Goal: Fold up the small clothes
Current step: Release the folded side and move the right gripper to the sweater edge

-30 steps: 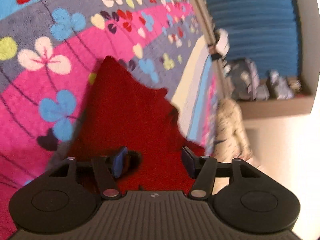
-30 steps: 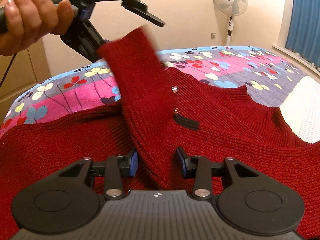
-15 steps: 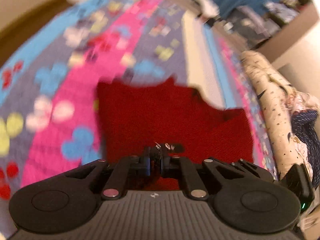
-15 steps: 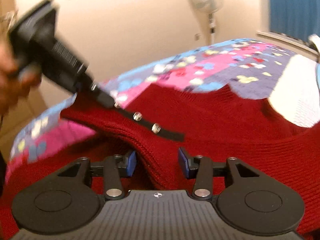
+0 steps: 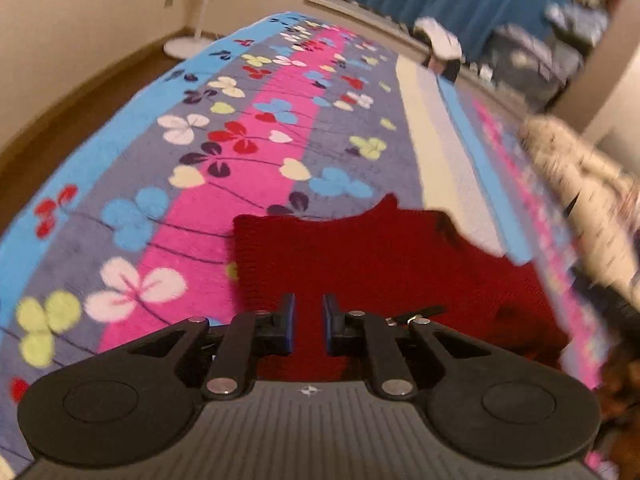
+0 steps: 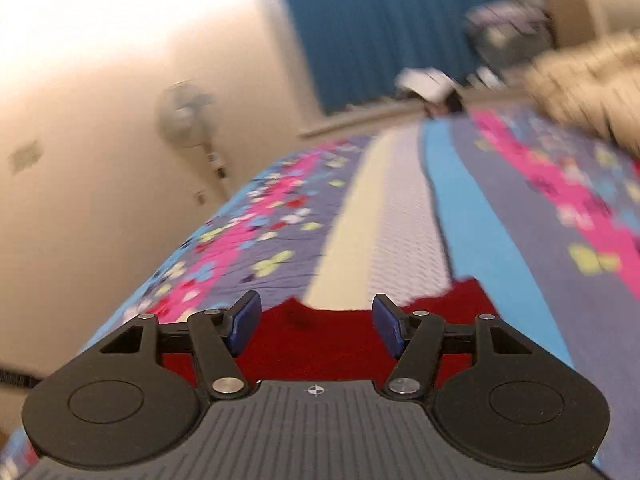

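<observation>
A red knitted sweater (image 5: 384, 268) lies flat on a bed's flower-patterned blanket (image 5: 224, 148). The left tool (image 5: 308, 326) hangs over it, jaws narrow after just opening slightly, nothing between them. The right tool (image 6: 316, 322), jaws wide and just opening further, points over the sweater's edge, empty.

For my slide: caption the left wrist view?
Left gripper above a red sweater lying on a flowered blanket.
</observation>
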The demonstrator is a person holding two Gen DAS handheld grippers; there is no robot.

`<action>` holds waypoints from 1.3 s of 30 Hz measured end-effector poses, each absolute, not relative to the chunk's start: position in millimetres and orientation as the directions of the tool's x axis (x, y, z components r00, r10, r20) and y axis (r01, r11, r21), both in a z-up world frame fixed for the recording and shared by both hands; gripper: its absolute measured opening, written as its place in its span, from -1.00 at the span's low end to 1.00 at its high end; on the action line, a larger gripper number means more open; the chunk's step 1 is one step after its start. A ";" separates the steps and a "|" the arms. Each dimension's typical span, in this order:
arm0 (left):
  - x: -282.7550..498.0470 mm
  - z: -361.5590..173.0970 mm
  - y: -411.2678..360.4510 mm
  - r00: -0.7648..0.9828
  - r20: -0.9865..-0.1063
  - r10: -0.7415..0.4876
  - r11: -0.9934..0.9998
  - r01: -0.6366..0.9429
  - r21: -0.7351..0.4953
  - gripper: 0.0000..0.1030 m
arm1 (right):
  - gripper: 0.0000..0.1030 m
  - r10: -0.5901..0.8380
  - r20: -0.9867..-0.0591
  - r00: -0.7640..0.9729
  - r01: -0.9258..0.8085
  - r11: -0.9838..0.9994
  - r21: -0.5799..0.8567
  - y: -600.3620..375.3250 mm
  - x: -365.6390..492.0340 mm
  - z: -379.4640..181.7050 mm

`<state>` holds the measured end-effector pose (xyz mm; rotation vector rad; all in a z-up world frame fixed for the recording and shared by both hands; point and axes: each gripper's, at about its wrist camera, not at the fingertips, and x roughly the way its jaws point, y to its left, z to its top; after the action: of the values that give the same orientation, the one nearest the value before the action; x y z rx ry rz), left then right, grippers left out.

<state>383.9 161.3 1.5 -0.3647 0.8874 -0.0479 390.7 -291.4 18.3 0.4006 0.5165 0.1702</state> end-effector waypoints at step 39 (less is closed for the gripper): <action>384.9 3.9 129.8 0.593 -0.728 -0.346 0.932 0.123 -0.342 -0.35 | -0.44 0.065 -0.724 0.686 0.235 0.922 0.306 -335.9 435.8 -35.4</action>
<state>384.9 129.8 3.9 -0.2683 0.8981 -0.2764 435.8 -335.9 -35.4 0.3957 0.8142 -0.0980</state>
